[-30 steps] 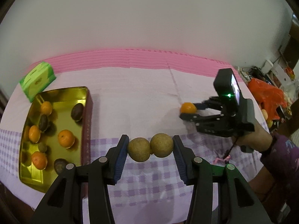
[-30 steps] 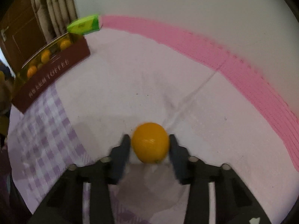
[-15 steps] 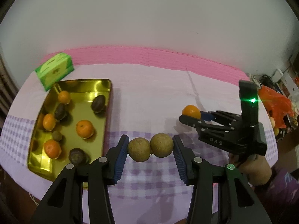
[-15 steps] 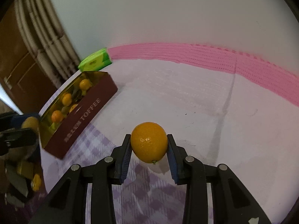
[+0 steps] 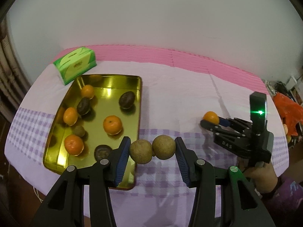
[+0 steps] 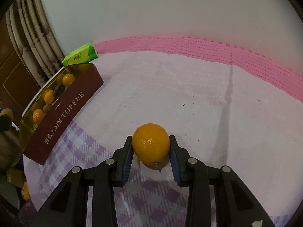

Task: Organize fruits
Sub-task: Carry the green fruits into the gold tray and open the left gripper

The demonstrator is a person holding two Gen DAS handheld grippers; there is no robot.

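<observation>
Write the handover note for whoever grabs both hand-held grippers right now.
Left hand-held gripper: shut on two brown fruits, side by side, above the gold tray's near corner.
Right hand-held gripper: shut on an orange fruit, over the cloth, right of the tray.
Done: gold tray holds oranges and dark fruits.
Left: put all three held fruits in the tray.

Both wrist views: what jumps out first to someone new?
Two tan round fruits pinched side by side in the left gripper, just right of the gold tray of oranges and dark fruits. The right gripper clamps a bright orange over the cloth.
</observation>
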